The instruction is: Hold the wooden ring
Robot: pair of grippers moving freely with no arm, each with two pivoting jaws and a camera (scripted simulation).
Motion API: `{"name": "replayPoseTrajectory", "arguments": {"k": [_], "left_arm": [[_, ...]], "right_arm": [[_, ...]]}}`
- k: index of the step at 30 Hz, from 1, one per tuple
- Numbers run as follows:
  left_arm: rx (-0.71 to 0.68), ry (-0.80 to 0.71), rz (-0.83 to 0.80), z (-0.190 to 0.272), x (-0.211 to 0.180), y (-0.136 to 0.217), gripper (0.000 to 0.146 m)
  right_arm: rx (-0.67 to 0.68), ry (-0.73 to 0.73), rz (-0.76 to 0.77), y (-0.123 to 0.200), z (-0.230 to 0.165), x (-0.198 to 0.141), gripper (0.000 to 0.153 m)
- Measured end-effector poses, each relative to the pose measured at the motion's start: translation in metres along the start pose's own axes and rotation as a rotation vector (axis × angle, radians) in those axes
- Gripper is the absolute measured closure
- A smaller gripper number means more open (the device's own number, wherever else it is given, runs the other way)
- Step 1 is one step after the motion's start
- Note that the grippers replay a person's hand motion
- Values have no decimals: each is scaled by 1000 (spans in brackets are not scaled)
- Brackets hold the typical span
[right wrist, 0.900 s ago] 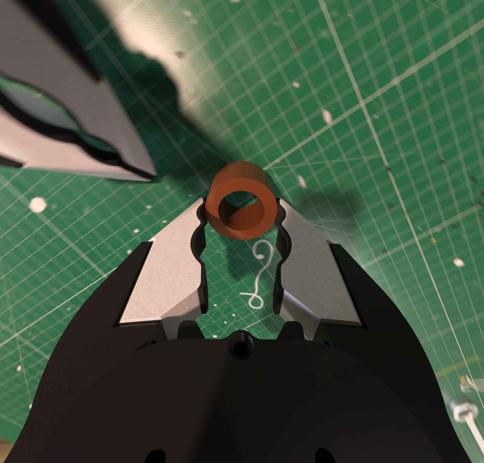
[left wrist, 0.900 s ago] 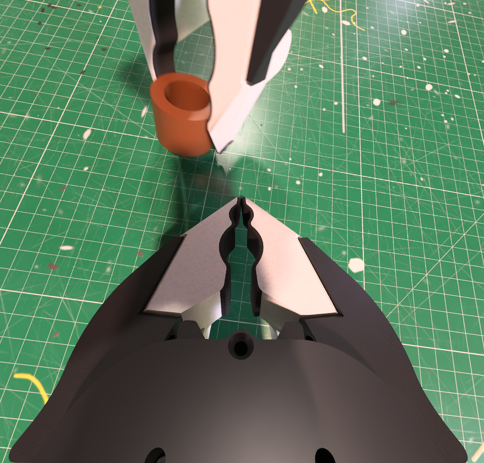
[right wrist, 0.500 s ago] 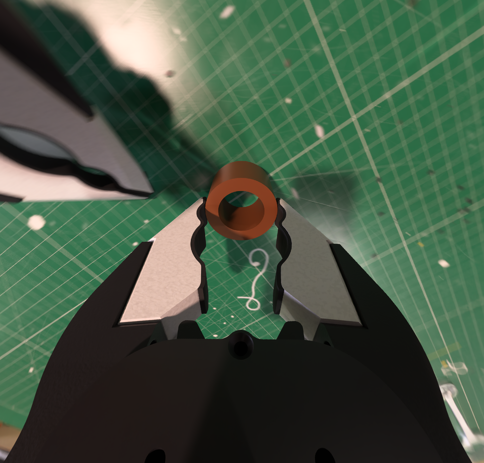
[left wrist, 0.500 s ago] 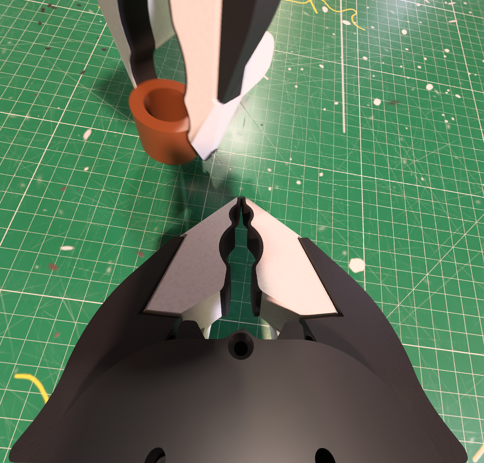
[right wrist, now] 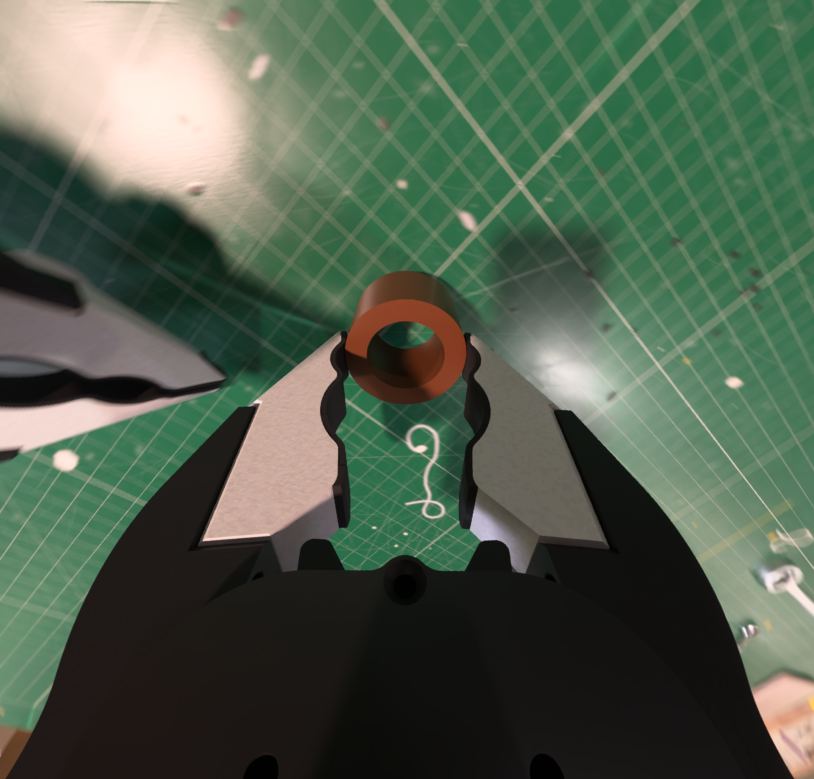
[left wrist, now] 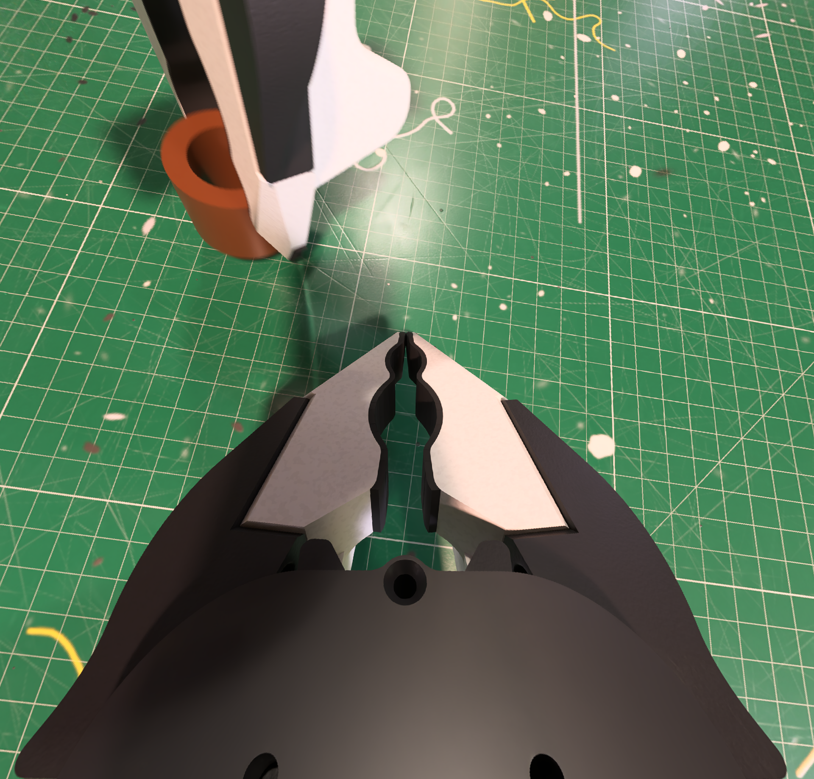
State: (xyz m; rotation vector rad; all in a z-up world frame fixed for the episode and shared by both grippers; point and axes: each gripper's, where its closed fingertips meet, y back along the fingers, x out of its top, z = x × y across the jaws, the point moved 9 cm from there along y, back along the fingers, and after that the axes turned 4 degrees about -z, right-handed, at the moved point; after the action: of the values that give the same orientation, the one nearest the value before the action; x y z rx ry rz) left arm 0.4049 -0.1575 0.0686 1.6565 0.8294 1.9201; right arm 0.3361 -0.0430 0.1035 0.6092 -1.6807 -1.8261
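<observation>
The wooden ring (right wrist: 407,306) is a short, thick reddish-brown tube. My right gripper (right wrist: 405,339) is shut on it, one fingertip on each side, with the bore facing the camera. It hangs a little above the green cutting mat (right wrist: 616,141), over its own shadow. In the left wrist view the ring (left wrist: 207,216) is at upper left, with the right gripper (left wrist: 233,194) coming down onto it from above. My left gripper (left wrist: 405,335) is shut and empty, low over the mat and to the right of the ring. It also shows at the left of the right wrist view (right wrist: 110,361).
The mat (left wrist: 616,361) carries paint specks, a white squiggle (right wrist: 425,471) and yellow scribbles (left wrist: 542,13). Small clear and metal parts (right wrist: 784,577) lie near the mat's lower right edge. A pale surface (right wrist: 793,714) shows beyond that edge.
The right gripper, still shut on the ring, has moved left in the left wrist view, and the mat looks farther off in its own view. The left gripper has stayed put.
</observation>
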Motion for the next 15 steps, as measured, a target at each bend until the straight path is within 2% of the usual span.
{"name": "replayPoseTrajectory", "arguments": {"k": [3,5,6,9,10,12,13,15], "left_arm": [[2,-4,0,0,0,0,146],[2,-1,0,0,0,0,146],[1,-1,0,0,0,0,146],[1,-2,0,0,0,0,146],[1,-3,0,0,0,0,146],[-1,0,0,0,0,0,146],[-2,0,0,0,0,0,146],[0,-2,0,0,0,0,146]], "right_arm": [[131,156,25,2,-17,-5,101],[16,50,-17,1,-6,-7,101],[2,-3,-23,1,-2,-8,101],[80,129,-5,2,-15,-15,101],[66,122,-13,2,-15,-18,101],[28,0,-37,2,-7,-23,101],[40,-3,-30,2,-8,-26,101],[70,122,-13,3,-20,-33,101]]}}
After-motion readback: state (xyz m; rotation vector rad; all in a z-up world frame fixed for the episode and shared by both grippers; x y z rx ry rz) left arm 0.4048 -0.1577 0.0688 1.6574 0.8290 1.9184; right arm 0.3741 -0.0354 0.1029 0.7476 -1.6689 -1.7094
